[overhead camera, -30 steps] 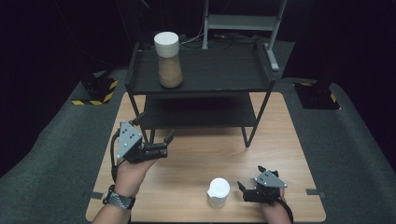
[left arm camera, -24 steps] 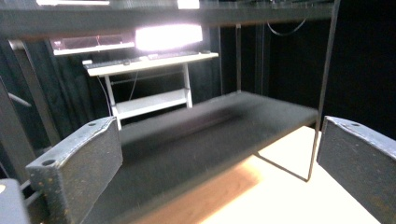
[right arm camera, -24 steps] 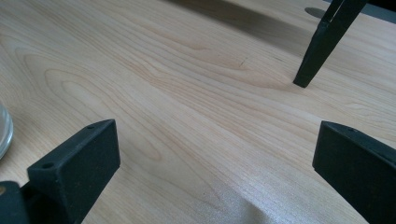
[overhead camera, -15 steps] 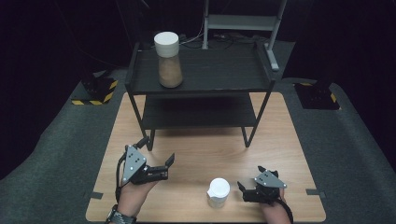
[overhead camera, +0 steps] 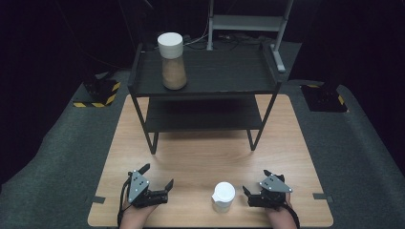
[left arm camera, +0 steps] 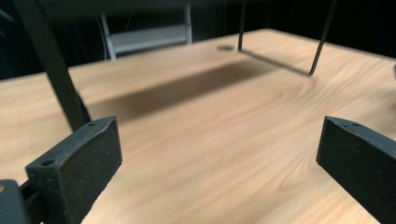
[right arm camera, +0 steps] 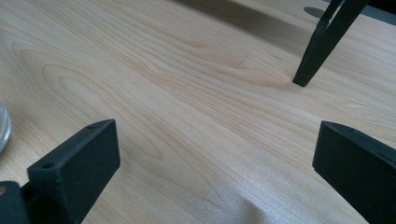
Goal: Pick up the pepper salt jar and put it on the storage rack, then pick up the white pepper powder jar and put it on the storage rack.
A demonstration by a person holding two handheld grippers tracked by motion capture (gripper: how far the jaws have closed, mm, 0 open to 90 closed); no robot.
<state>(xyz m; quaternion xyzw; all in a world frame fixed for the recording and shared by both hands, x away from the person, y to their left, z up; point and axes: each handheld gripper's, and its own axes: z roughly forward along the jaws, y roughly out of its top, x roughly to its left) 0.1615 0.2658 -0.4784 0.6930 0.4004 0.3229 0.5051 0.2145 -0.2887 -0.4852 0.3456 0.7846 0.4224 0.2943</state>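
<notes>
high view | shelf rack [overhead camera: 205, 76] mid-table | tall jar [overhead camera: 172, 60] on top, well apart

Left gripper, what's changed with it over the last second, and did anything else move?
The left gripper drew back toward the table's near edge, jaws open and empty throughout. The right gripper, also open, stayed beside the small jar. The tall jar on the shelf did not move.

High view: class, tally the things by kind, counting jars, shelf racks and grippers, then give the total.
Jars: 2 (one on the rack's top shelf, one on the table)
Shelf racks: 1
Grippers: 2 (left, right)
Total: 5
</notes>
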